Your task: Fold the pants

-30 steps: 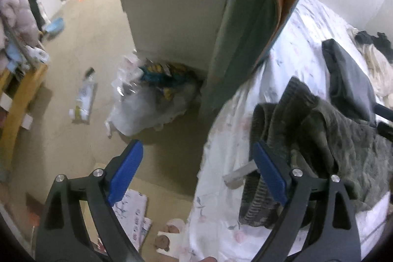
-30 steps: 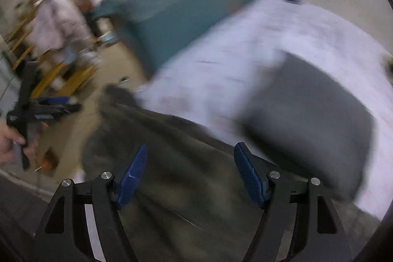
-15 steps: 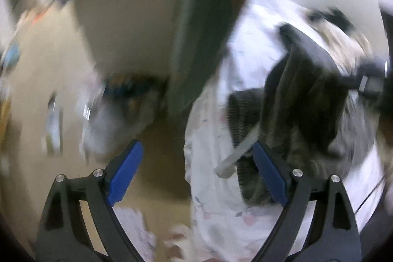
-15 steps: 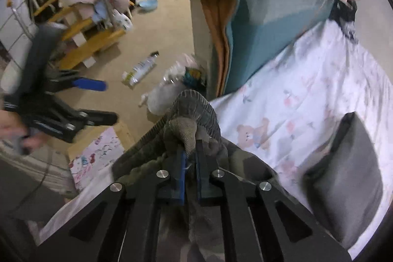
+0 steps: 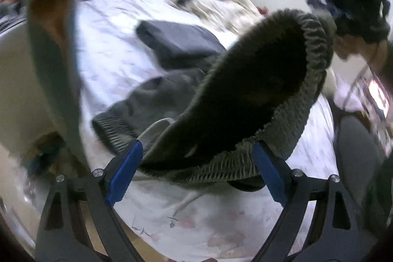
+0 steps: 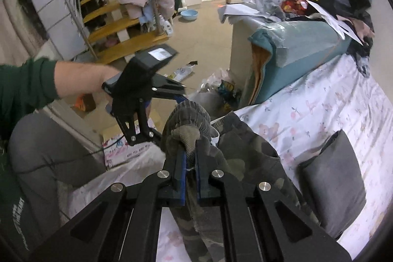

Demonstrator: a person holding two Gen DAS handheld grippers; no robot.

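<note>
My right gripper (image 6: 188, 165) is clamped on the ribbed waistband (image 6: 186, 119) of the camo pants (image 6: 248, 151), holding that end up off the bed (image 6: 331, 100) while the rest of the pants trails down onto the floral sheet. Left gripper (image 5: 196, 171) stands wide open, nothing pinched, w/ the stretched waistband hanging right in front of it, between the blue pads (image 5: 124, 176) as the left wrist cam sees it.

Step in hand, I'd say: get a 2nd grip on the waistband. To do it well I'd take the far side of the band w/ the left, well apart from the right's pinch, biting the thick ribbed edge and not the loose drawstring (image 5: 157, 127) (it dangles close by). Then pull both ends level so the legs hang straight before laying down.

Vs a sec ago: the right's jaws were open over the pants lying on the bed; now they've closed on the band and the fabric is lifted. The left looked at floor clutter then; now it faces the raised waistband. The folded dark pile (image 5: 179, 41) sits on the bed as before.
</note>
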